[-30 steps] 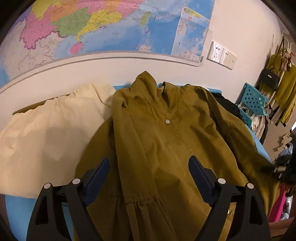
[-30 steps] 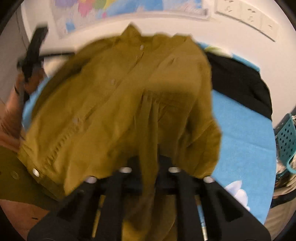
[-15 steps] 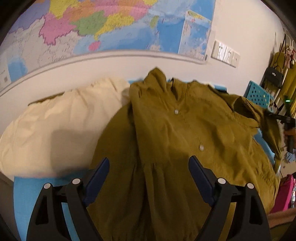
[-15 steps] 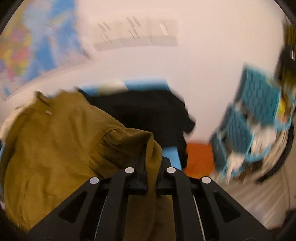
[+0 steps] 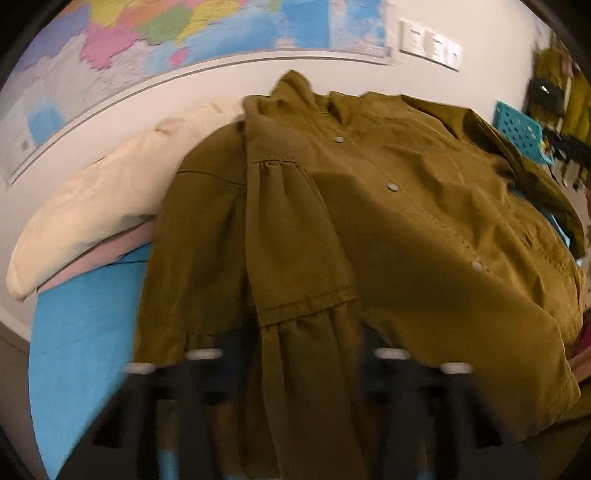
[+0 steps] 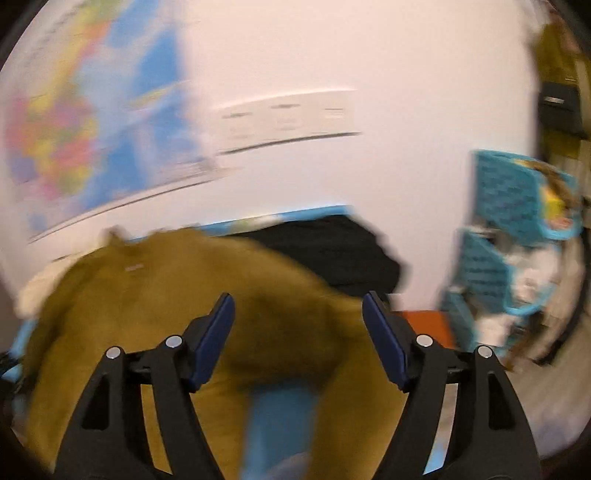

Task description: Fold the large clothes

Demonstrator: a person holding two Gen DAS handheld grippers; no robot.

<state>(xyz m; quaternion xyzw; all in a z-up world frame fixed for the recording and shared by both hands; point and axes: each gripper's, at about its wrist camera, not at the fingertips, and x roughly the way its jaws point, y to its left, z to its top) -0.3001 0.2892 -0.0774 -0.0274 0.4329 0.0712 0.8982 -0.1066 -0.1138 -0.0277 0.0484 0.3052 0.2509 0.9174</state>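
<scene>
An olive-green snap-button jacket (image 5: 388,229) lies front up on the blue table cover (image 5: 81,332), its left sleeve folded down over the front. My left gripper (image 5: 295,354) is low over the sleeve's gathered cuff; motion blur hides its jaws. In the right wrist view my right gripper (image 6: 298,332) is open and empty above the jacket's right side (image 6: 147,306). That view is blurred.
A cream garment (image 5: 110,192) lies left of the jacket and a black garment (image 6: 325,251) behind its right side. A map (image 5: 184,33) and wall sockets (image 5: 430,48) are on the wall. Teal baskets (image 6: 517,206) stand at the right.
My right gripper opened and let go of the jacket's right sleeve. My left gripper dropped toward the folded left sleeve cuff.
</scene>
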